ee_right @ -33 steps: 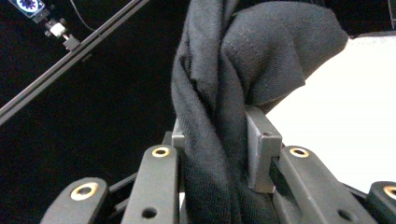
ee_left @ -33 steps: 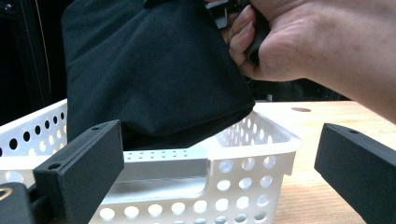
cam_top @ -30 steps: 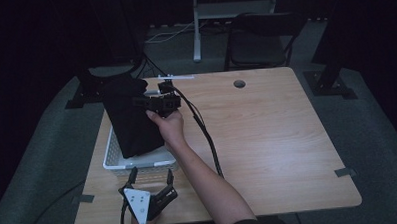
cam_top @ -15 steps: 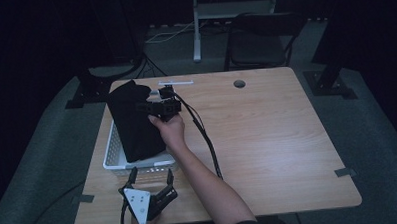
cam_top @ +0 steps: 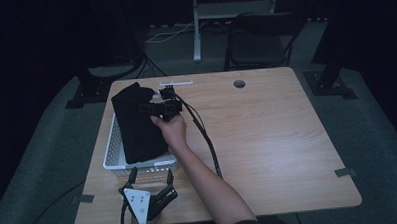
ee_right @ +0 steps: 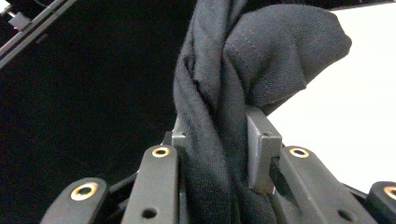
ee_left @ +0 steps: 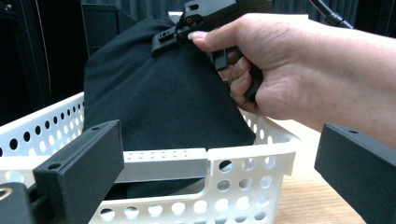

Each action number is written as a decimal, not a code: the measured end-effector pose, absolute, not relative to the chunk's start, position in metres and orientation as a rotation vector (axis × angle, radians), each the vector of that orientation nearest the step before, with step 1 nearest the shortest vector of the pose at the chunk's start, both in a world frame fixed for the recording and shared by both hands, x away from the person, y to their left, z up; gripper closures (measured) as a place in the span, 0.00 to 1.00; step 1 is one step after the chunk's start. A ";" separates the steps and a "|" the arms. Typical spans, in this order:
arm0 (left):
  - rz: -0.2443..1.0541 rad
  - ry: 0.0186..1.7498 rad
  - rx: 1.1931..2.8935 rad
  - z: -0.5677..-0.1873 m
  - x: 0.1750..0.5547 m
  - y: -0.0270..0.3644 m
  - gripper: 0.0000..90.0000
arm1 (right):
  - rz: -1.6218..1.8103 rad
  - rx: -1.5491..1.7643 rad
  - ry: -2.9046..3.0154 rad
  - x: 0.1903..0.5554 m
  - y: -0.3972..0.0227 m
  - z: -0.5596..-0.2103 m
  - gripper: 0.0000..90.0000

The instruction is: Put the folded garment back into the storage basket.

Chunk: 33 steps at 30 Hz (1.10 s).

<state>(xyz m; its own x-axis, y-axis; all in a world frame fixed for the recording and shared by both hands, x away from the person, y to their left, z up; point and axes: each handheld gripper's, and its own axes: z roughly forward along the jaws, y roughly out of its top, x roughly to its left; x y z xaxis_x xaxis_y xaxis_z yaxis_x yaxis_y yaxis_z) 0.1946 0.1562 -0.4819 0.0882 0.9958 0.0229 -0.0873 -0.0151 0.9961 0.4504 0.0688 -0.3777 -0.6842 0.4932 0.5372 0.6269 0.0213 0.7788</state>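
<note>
Two claws in the high view. The right claw [cam_top: 156, 106], held in the right hand [cam_top: 171, 129], is clenched on a black cloth [cam_top: 137, 124]. The cloth hangs from it and fills most of a white perforated basket [cam_top: 113, 155] directly below the claw, on the left part of the wooden bench [cam_top: 267, 139]. A black cable [cam_top: 205, 137] trails from the claw back across the bench beside the forearm. The left claw [cam_top: 150, 177] sits just short of the basket's near wall, jaws spread, nothing between them, grey plate [cam_top: 137, 203] on top.

Left gripper view: left claw [ee_left: 210, 172] released, both black jaws wide apart. The basket [ee_left: 243, 177] near wall is right ahead between them. Cloth [ee_left: 163, 107] rises out of the basket beyond the wall. Right hand [ee_left: 280, 74] grips the other claw's handle above and to the right, against the cloth.

Right gripper view: right claw [ee_right: 217, 149] pinches a twisted bunch of cloth [ee_right: 243, 60] between its pads. The fabric bulges up and right past the tips. Dark background on the left, bright white on the right.
</note>
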 end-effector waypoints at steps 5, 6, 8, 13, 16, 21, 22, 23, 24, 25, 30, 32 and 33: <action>1.197 1.071 1.200 -0.482 0.195 0.156 0.03 | -1.724 -1.218 -2.188 0.452 0.070 -0.378 0.77; 1.197 1.071 1.198 -0.482 0.195 0.156 0.03 | -1.699 -1.223 -2.223 0.453 0.070 -0.378 0.77; 1.197 1.071 1.199 -0.482 0.195 0.156 0.03 | -1.692 -1.225 -2.244 0.453 0.070 -0.378 0.77; 1.197 1.071 1.200 -0.482 0.195 0.156 0.03 | -1.625 -1.218 -2.329 0.456 0.071 -0.378 0.78; 1.196 1.071 1.201 -0.482 0.195 0.156 0.03 | -1.594 -1.222 -2.338 0.460 0.072 -0.379 0.78; 1.197 1.071 1.200 -0.482 0.195 0.156 0.03 | -1.525 -1.222 -2.410 0.462 0.076 -0.378 0.77; 1.197 1.070 1.198 -0.482 0.195 0.156 0.03 | -1.508 -1.222 -2.431 0.463 0.078 -0.378 0.77; 1.197 1.070 1.198 -0.482 0.194 0.156 0.03 | -1.491 -1.210 -2.438 0.464 0.079 -0.379 0.77; 1.196 1.070 1.199 -0.482 0.195 0.156 0.03 | -1.463 -1.193 -2.455 0.465 0.081 -0.379 0.76; 1.196 1.070 1.199 -0.482 0.195 0.156 0.03 | -1.450 -1.182 -2.463 0.466 0.082 -0.379 0.75; 1.196 1.071 1.201 -0.482 0.195 0.156 0.03 | -1.420 -1.174 -2.499 0.464 0.085 -0.378 0.71; 1.196 1.071 1.201 -0.482 0.195 0.156 0.03 | -1.399 -1.175 -2.530 0.464 0.086 -0.377 0.65; 1.196 1.071 1.201 -0.482 0.195 0.156 0.03 | -1.387 -1.171 -2.543 0.464 0.087 -0.377 0.65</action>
<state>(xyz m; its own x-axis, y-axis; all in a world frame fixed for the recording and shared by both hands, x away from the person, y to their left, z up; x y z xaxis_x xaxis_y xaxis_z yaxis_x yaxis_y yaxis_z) 0.1947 0.1562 -0.4819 0.0891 0.9958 0.0234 -0.0864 -0.0157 0.9961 0.4641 0.0869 -0.3774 -0.7189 0.6026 0.3465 0.6177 0.3252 0.7160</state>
